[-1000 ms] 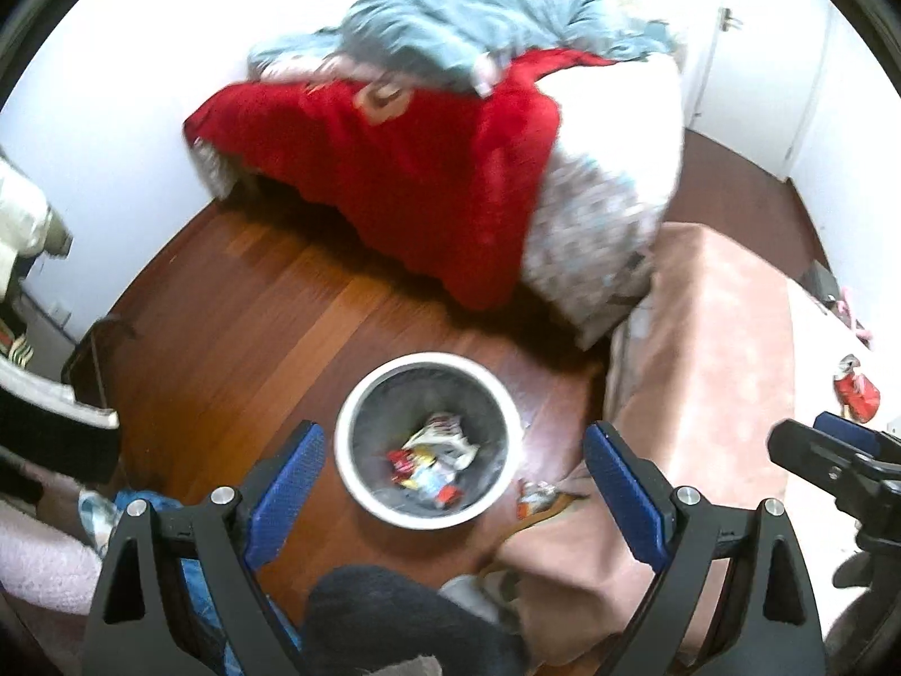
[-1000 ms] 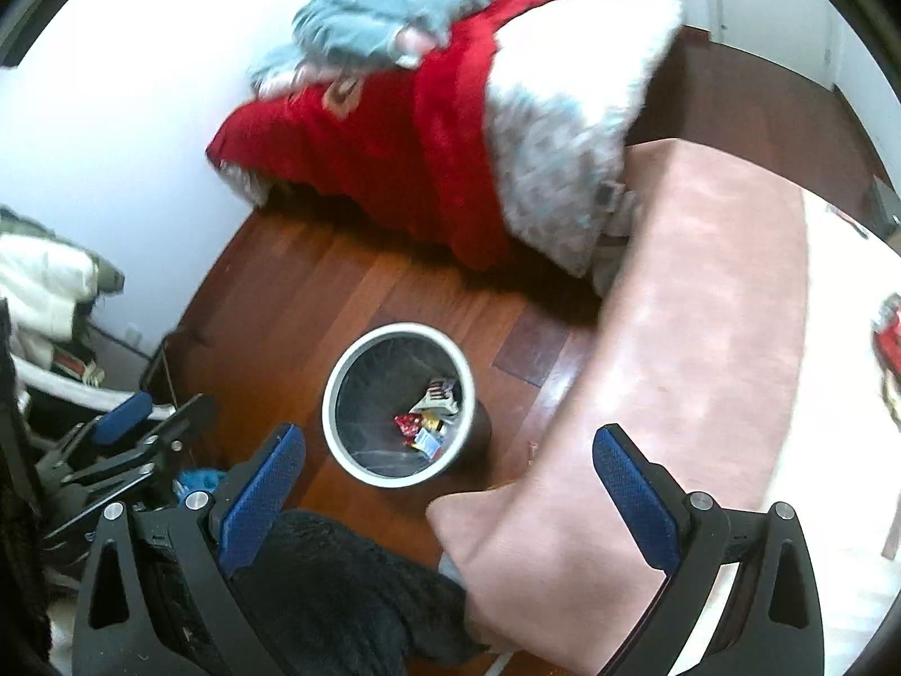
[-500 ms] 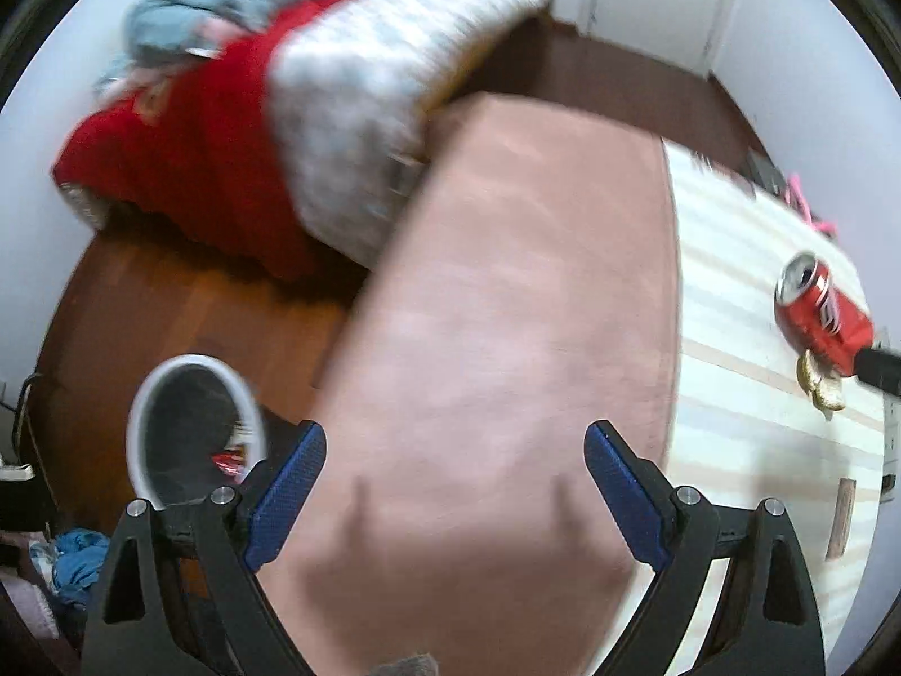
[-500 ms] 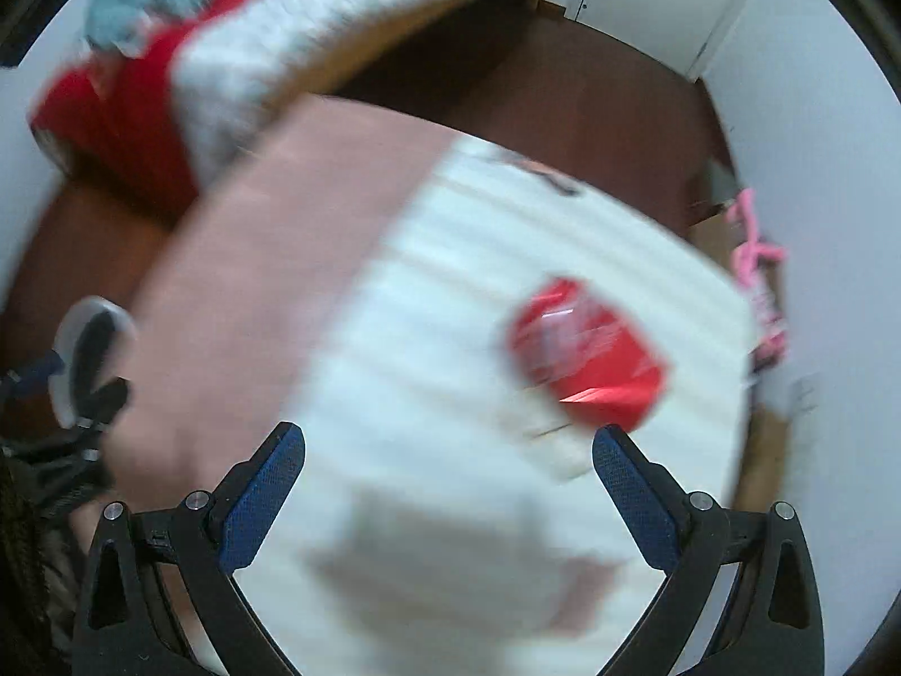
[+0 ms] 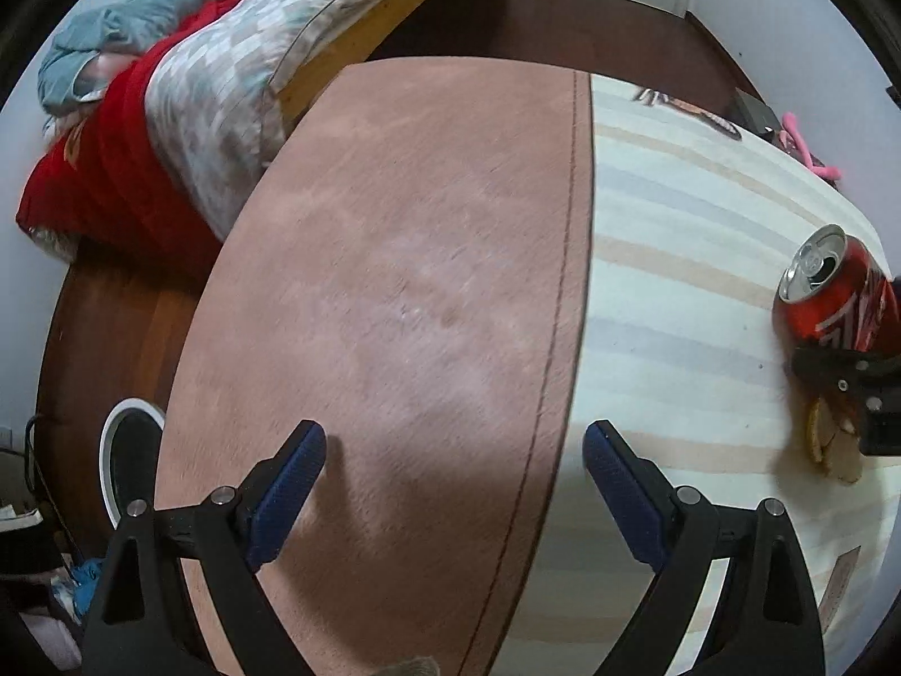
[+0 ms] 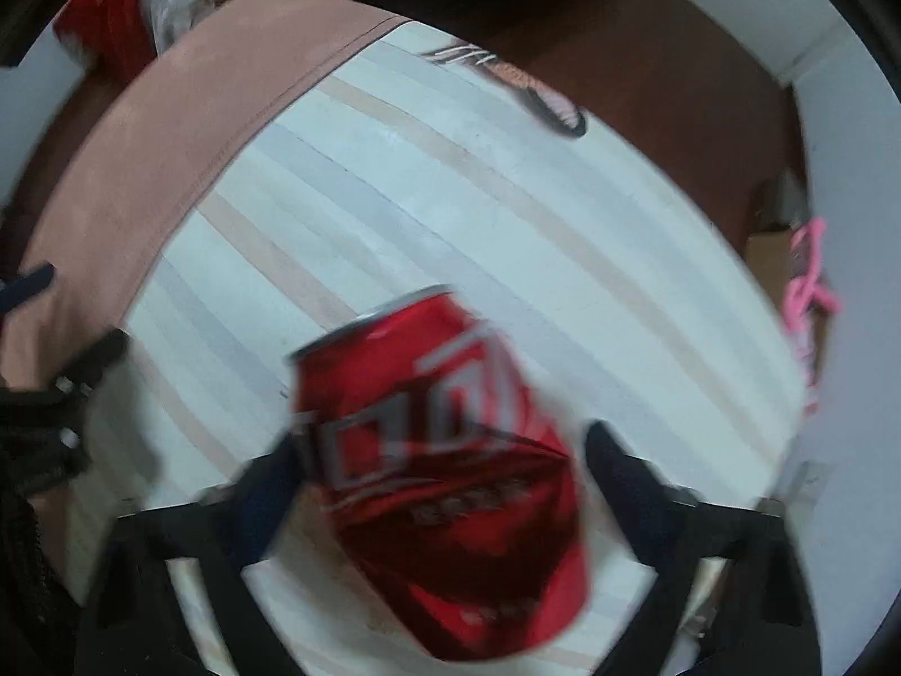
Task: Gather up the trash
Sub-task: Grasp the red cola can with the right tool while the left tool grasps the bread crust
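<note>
A red soda can (image 6: pixel 439 450) lies on its side on the striped tablecloth (image 6: pixel 450 197), its opened top toward the upper left. My right gripper (image 6: pixel 442 442) points down over it with the can between the fingers. Its jaws are closing; the left pad is at the can's side and a small gap shows at the right pad. In the left wrist view the same can (image 5: pixel 833 293) is at the far right, with brownish scraps (image 5: pixel 833 439) beside it. My left gripper (image 5: pixel 453 439) hangs open over the pink cloth (image 5: pixel 394 281), holding nothing.
A white-rimmed trash bin (image 5: pixel 121 450) stands on the wooden floor (image 5: pixel 112 310) left of the table, partly hidden by the cloth. A bed with red and grey bedding (image 5: pixel 197 112) fills the upper left. Something pink (image 6: pixel 811 281) sits beyond the table's right edge.
Both views swung from the floor and trash bin over to the table. My right gripper came down around the red can and its jaws narrowed. The left gripper stayed open.
</note>
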